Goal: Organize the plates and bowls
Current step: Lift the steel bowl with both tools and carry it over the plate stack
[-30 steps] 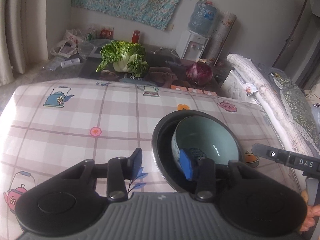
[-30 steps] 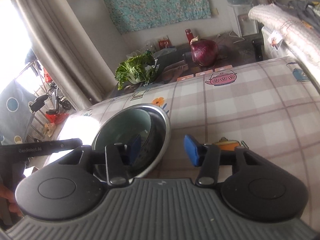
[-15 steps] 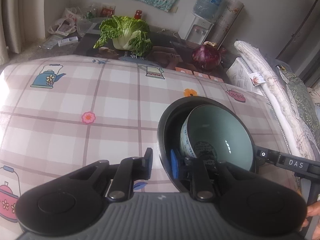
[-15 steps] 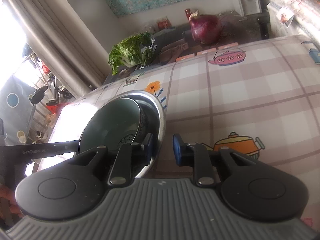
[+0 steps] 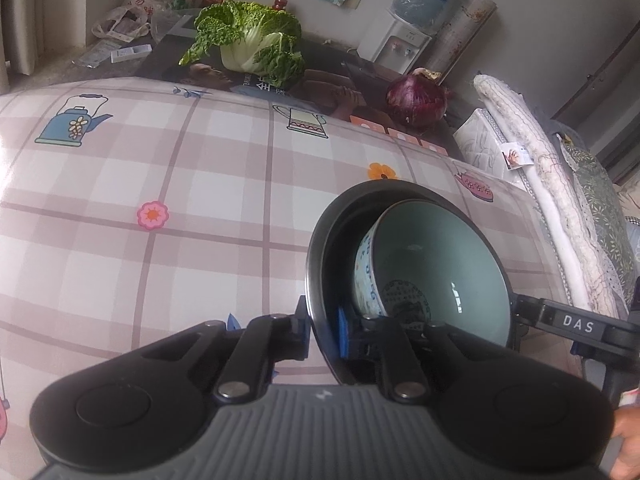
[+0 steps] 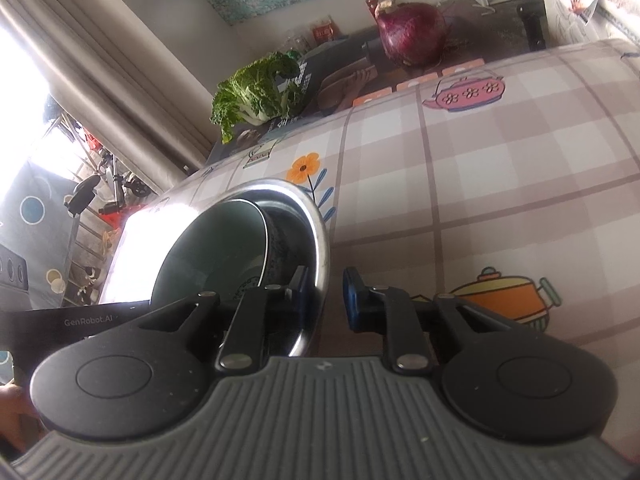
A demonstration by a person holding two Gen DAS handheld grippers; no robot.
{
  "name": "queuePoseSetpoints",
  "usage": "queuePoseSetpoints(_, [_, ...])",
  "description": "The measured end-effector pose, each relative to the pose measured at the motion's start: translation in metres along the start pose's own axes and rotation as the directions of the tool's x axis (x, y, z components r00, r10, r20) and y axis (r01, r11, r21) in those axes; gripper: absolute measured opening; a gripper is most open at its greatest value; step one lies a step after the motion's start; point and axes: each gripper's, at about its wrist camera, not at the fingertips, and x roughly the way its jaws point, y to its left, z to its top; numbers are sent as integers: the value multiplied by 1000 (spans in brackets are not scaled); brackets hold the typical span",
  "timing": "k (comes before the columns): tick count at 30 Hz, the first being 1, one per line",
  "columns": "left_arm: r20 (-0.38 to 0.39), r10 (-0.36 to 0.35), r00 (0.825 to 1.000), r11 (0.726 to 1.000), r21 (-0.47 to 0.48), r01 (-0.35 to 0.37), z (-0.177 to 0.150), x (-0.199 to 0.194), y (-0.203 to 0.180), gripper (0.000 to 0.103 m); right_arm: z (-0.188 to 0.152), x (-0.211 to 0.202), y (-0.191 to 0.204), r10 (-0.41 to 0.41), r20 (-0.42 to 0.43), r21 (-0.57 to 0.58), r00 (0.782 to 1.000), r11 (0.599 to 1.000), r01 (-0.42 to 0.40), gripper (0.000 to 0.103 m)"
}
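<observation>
A steel bowl [image 5: 320, 264] holds a pale green ceramic bowl [image 5: 432, 264] with a blue patterned outside, leaning inside it. Both are tilted above the checked tablecloth [image 5: 160, 184]. My left gripper [image 5: 322, 332] is shut on the steel bowl's near left rim, one pad outside and one inside. In the right wrist view my right gripper [image 6: 326, 294] is shut on the opposite rim of the steel bowl [image 6: 320, 236], with the green bowl [image 6: 208, 248] inside it.
A cabbage [image 5: 252, 44] and a red onion [image 5: 416, 98] sit on a dark surface beyond the table's far edge. A rolled white quilt [image 5: 552, 184] lies along the right side. A water dispenser [image 5: 404, 36] stands at the back wall.
Both grippers have closed from open onto opposite sides of the steel bowl's rim. The bowls have tilted and come closer to both cameras.
</observation>
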Motion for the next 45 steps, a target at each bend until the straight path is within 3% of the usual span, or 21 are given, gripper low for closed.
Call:
queuePoseSetpoints(4, [-2,-5,1000,1000,-12,5,0,-1,1,13,0,1,3,14,4,1,1000,1000,-14,9])
queuePoseSetpoints(27, [27,-17,999,1000,-19,18,4,-11,-2,11,-1,-6,4,25,32,20,999,999,-26,9])
queuePoseSetpoints(45, [96,-55,994,999,2,55,3,-56,-22,11,3,-61,29,24,98,-11,995,1000,-23,9])
